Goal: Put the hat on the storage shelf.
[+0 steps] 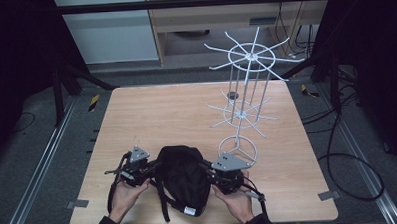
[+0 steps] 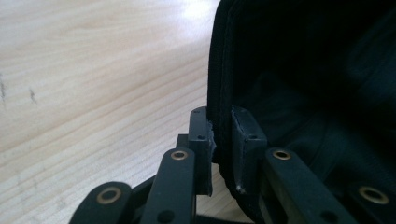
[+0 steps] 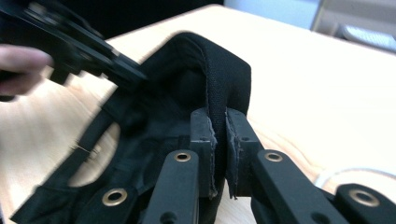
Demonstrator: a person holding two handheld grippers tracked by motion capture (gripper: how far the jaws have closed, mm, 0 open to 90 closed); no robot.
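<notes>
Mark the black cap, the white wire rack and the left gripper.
black cap [image 1: 183,177], high view, on its crown.
white wire rack [image 1: 249,97], high view, on its upright rods.
left gripper [image 2: 222,135], left gripper view, midway between its fingertips, on the cap's edge.

A lab or recording rig is indicated rather than a home. A plain wooden bench [image 1: 186,117] is set on grey carpeted floor, framed by metal rails [image 1: 43,162] at the left and lower right of the frame and by dark curtains at both sides. Black cables [image 1: 338,152] are trailed across the floor at the right, and hazard-striped tape [image 1: 93,102] is seen at the bench's upper corners.
</notes>
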